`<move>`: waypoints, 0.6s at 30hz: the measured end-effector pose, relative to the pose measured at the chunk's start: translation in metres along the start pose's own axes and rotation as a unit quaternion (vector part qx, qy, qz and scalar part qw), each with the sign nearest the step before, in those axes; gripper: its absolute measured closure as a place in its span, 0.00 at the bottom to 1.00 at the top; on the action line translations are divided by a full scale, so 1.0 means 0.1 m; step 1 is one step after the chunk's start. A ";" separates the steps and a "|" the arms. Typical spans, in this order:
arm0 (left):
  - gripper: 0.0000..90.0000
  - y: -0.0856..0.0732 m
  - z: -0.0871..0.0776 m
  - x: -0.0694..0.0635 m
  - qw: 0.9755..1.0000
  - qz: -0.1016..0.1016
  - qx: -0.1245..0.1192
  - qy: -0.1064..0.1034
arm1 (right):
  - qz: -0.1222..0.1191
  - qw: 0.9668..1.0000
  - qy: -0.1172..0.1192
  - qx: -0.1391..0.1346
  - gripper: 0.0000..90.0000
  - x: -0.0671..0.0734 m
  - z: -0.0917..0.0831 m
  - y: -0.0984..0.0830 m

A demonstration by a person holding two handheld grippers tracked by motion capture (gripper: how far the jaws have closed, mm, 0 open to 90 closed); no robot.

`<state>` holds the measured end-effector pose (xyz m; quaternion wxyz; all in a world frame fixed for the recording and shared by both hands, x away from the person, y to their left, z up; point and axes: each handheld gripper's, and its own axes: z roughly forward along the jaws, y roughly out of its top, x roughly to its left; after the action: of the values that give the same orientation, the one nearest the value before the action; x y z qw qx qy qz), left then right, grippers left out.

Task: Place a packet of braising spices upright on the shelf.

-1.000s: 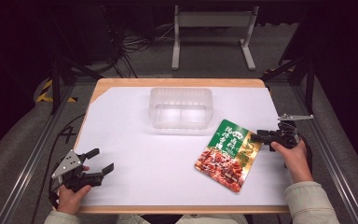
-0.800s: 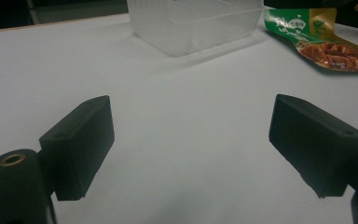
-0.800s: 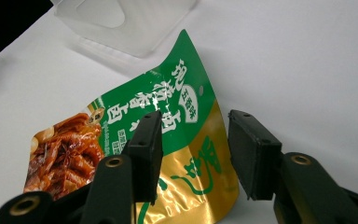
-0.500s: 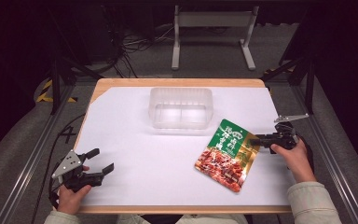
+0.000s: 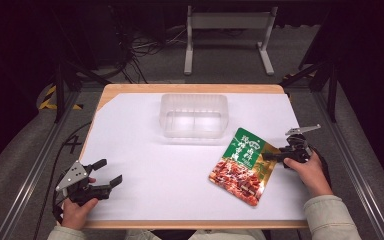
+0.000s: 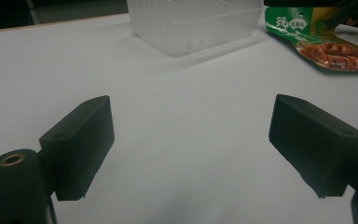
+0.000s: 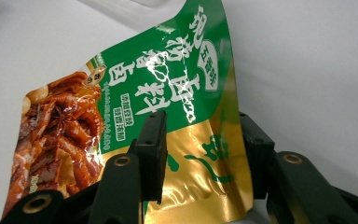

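A green and gold snack pouch (image 5: 241, 165) printed with red meat lies on the white table (image 5: 145, 150), at its right. My right gripper (image 5: 271, 156) reaches in from the right at the pouch's gold edge. In the right gripper view the pouch (image 7: 158, 84) tilts up between the jaws of that gripper (image 7: 200, 121), one jaw over it and one behind its edge. The jaws have just been closing on it, and a wide gap still shows, so I read them as open. My left gripper (image 5: 111, 171) rests open at the front left with nothing in it (image 6: 191, 140).
A clear plastic container (image 5: 194, 116) stands at the middle back of the table, just beyond the pouch's top end; the left gripper view shows that container (image 6: 191, 23) ahead and the pouch (image 6: 326, 42) to its right. Dark floor, cables and a metal stand surround the table.
The right gripper has crept left onto the pouch's edge, and the pouch has shifted slightly left and tilted. The left gripper has stayed put.
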<state>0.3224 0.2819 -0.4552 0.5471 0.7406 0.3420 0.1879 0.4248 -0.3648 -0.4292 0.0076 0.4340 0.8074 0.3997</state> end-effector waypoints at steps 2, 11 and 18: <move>0.16 0.00 0.00 0.00 1.000 0.000 -0.002 0.000 | -0.007 1.000 -0.008 0.001 0.69 0.00 0.05 -0.02; 0.16 0.00 0.00 0.00 1.000 0.000 0.000 0.000 | -0.013 0.999 -0.029 -0.009 0.88 -0.01 0.06 -0.04; 0.16 0.00 0.00 0.00 1.000 0.000 -0.002 0.000 | -0.009 0.999 -0.036 -0.018 0.99 -0.01 0.06 -0.05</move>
<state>0.3226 0.2819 -0.4554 0.5483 0.7394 0.3422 0.1887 0.4244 -0.3636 -0.4364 0.0479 0.4407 0.8030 0.3985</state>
